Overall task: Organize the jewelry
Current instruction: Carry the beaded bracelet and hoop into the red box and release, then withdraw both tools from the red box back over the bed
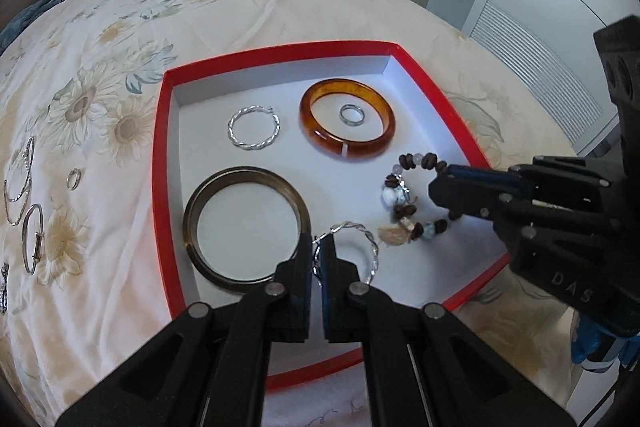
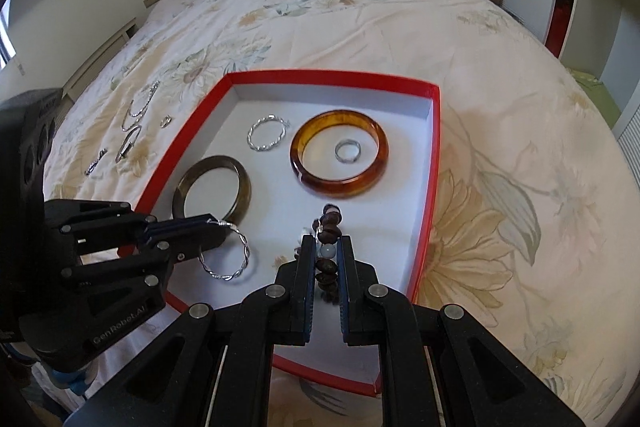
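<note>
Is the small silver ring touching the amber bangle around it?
Apart. In the right wrist view the silver ring lies inside the amber bangle with white tray floor visible all round it; the left wrist view shows the same gap.

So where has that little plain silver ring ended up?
The small silver ring lies flat inside the amber bangle, at the far right of the red tray; the twisted silver hoop lies to its left.

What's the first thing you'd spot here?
The red box on the flowery bed, with an amber bangle ringing a small ring. In front, the left hand-held gripper pinches a twisted silver hoop; the right hand-held gripper clamps a beaded bracelet.
</note>
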`<state>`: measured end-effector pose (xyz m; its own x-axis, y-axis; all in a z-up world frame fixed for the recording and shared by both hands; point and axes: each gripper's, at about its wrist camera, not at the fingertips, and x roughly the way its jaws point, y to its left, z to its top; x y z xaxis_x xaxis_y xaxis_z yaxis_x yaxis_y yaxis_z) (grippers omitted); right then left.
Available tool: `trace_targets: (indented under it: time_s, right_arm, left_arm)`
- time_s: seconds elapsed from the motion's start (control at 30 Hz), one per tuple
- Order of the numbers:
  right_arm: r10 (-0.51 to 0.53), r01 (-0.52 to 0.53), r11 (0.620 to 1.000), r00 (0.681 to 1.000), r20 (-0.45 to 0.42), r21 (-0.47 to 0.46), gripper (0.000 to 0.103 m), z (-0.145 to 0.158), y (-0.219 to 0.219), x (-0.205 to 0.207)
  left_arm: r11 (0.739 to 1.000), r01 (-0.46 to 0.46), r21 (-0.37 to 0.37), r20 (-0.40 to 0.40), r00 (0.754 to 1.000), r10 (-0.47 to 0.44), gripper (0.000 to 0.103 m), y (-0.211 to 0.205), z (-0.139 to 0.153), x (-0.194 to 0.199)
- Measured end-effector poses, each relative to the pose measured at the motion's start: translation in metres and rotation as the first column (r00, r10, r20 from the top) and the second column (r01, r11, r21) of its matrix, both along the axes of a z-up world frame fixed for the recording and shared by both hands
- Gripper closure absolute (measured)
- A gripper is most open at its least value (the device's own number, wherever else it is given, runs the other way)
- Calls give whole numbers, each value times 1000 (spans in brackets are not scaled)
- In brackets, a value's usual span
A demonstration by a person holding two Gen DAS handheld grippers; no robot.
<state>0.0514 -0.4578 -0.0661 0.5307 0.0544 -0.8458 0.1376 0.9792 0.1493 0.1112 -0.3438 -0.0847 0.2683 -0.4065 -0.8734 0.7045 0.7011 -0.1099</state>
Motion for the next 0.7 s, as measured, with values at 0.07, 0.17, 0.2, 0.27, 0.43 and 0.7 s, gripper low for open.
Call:
trace_targets:
  time_s: [0.07, 0.17, 0.2, 0.27, 0.43, 0.7]
  right_arm:
    - [-2, 2, 1000, 1000, -6, -4, 92, -1, 1, -3]
    - [-9, 8, 1000, 1000, -16, -17, 89, -1, 1, -7]
    - [-10, 10, 1000, 1000, -19, -18, 87, -1, 1, -8]
    - [-17, 16, 1000, 1000, -24, -21, 81, 0, 1, -12]
    - [-30, 30, 999, 999, -14, -29, 73, 12, 5, -27]
    - [-22, 25, 999, 997, 70, -44, 69, 58, 30, -58]
  left_arm:
    - [1000, -6, 9, -8, 1000, 6, 98, 0, -2, 0]
    - [1000, -16, 18, -16, 1000, 17, 98, 3, -5, -1]
    - [1000, -23, 17, -22, 999, 23, 98, 5, -4, -1]
    - [999, -34, 12, -30, 999, 34, 97, 8, -3, -1]
    - [999, -54, -6, -14, 998, 53, 79, 17, 15, -7]
    - [992, -116, -45, 73, 990, 120, 71, 47, 65, -31]
